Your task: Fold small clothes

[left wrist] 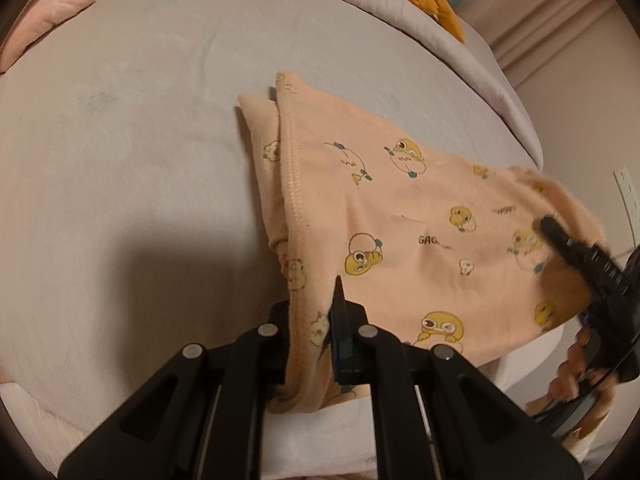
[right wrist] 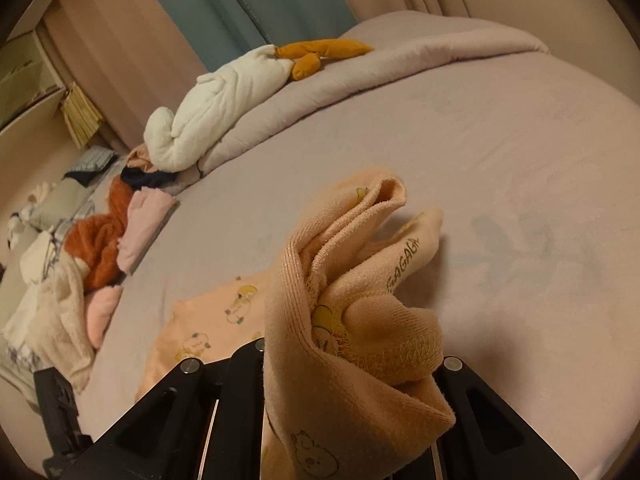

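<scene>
A small peach garment [left wrist: 400, 216] printed with yellow cartoon ducks is held stretched above the lilac bed sheet [left wrist: 120, 160]. My left gripper [left wrist: 316, 320] is shut on its near hemmed edge. My right gripper [left wrist: 560, 240] shows at the right of the left wrist view, shut on the other end. In the right wrist view the bunched peach garment [right wrist: 352, 320] fills the closed jaws of my right gripper [right wrist: 344, 364] and hides the fingertips. Part of the garment [right wrist: 216, 320] lies flat on the sheet to the left.
A pile of other clothes [right wrist: 100, 248], orange, pink and cream, lies at the bed's left side. A white and orange plush toy [right wrist: 224, 96] rests on the folded lilac quilt [right wrist: 400, 52] at the far edge. Curtains [right wrist: 240, 0] hang behind.
</scene>
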`<act>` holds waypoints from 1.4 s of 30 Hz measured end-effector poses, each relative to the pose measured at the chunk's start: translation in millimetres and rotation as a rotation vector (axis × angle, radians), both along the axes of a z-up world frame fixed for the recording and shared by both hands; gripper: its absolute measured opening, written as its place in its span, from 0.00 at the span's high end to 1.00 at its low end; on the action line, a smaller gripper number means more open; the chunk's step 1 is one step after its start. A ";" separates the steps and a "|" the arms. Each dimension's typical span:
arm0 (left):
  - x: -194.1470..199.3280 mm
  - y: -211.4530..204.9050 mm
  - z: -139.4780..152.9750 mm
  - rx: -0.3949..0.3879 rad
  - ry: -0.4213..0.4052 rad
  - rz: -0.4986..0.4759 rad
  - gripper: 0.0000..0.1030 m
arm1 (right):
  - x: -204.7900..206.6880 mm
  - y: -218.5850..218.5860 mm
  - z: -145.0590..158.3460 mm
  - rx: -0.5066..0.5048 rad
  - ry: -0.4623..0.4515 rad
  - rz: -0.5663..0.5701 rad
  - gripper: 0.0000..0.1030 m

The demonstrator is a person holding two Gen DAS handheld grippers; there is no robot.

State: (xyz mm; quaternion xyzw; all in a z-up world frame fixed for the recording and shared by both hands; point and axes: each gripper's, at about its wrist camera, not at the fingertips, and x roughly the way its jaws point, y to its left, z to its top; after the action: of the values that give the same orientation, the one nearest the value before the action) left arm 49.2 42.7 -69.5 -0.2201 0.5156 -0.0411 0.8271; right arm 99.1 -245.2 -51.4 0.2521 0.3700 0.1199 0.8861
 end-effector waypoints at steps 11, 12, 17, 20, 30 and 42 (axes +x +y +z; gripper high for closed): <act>-1.9 6.5 1.3 -0.006 0.003 -0.001 0.89 | 7.0 69.3 34.6 -0.279 -0.122 0.193 0.85; -3.2 8.7 1.8 -0.011 0.005 0.001 0.89 | 7.8 79.1 36.2 -0.294 -0.132 0.224 0.85; -6.1 20.6 8.1 0.004 0.000 0.028 0.87 | 12.4 120.9 32.2 -0.300 -0.128 0.382 0.85; -10.2 28.5 13.9 0.016 -0.015 0.052 0.87 | 14.2 139.4 18.5 -0.300 -0.087 0.442 0.85; -15.6 56.5 26.2 0.028 -0.032 0.125 0.85 | 10.4 159.7 -12.8 -0.229 0.058 0.534 0.64; -11.6 57.2 64.1 -0.077 -0.119 0.017 0.51 | -23.4 105.2 29.2 0.004 0.004 0.547 0.40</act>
State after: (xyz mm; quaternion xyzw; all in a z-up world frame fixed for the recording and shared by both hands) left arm 37.7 99.9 -5.5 -0.2535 0.4616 -0.0669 0.8475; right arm 75.7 -140.0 -22.2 0.1449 0.4257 0.3552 0.8195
